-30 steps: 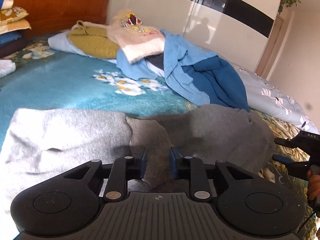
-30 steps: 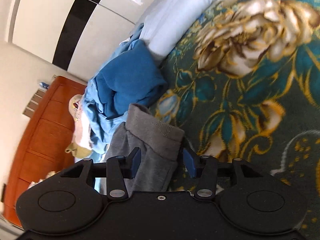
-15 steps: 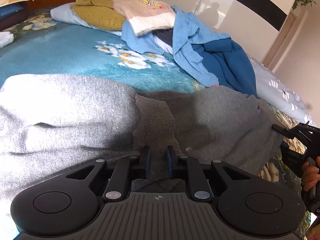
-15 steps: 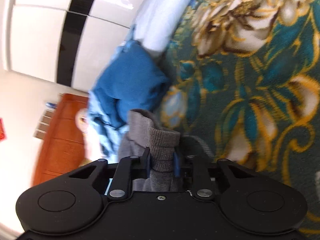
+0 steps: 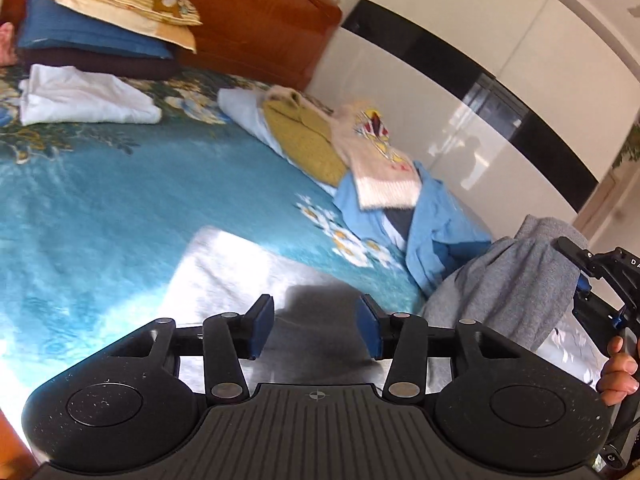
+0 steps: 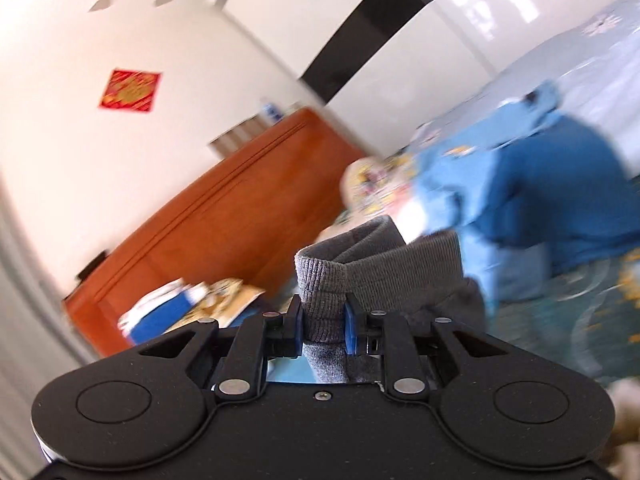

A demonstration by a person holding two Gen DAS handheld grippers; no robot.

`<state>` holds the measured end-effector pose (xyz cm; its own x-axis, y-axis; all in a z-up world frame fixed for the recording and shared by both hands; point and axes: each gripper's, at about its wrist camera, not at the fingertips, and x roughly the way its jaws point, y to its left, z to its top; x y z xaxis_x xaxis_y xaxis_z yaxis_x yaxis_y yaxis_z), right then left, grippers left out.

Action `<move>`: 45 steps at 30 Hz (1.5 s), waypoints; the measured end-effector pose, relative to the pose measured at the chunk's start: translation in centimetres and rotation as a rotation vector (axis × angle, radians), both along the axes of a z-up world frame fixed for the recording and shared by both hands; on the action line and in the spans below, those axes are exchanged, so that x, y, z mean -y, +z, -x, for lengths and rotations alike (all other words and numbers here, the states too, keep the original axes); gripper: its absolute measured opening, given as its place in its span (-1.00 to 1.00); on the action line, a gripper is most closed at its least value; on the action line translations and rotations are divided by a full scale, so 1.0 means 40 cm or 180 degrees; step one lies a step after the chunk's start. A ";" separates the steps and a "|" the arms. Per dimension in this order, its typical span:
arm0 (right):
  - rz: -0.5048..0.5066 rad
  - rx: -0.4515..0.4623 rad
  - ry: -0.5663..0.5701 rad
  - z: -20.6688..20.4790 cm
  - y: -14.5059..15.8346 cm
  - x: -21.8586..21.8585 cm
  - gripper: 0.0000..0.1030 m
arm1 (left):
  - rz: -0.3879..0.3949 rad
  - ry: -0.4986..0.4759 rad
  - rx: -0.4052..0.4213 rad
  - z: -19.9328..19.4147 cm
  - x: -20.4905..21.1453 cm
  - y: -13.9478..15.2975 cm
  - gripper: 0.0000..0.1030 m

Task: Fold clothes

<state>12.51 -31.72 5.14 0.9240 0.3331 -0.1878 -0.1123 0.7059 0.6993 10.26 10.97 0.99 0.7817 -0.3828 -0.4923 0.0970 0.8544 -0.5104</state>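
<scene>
Our right gripper (image 6: 322,328) is clamped on the ribbed cuff (image 6: 340,276) of the grey sweater (image 5: 516,292), lifted at three o'clock. Our left gripper (image 5: 316,330) hangs with fingers apart, holding nothing, just over the sweater's body on the bed (image 5: 100,208). Its long axis probably runs nine-to-three, though blur obscures it.

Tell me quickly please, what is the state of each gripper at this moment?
Left gripper: open, holding nothing.
Right gripper: closed on the ribbed cuff of the grey sweater, lifted.
</scene>
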 end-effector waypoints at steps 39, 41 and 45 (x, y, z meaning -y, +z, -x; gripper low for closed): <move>0.1147 -0.0760 0.0828 0.111 -0.114 -0.166 0.06 | -0.0768 -0.0748 0.0037 -0.272 0.045 -0.044 0.19; 0.1096 -0.0807 0.0750 0.112 -0.121 -0.140 0.07 | -0.0624 -0.0822 0.0073 -0.277 0.048 -0.047 -0.07; 0.0902 -0.0875 0.0692 0.104 -0.143 -0.105 0.07 | -0.0601 -0.0915 -0.0037 -0.279 0.055 -0.056 -0.25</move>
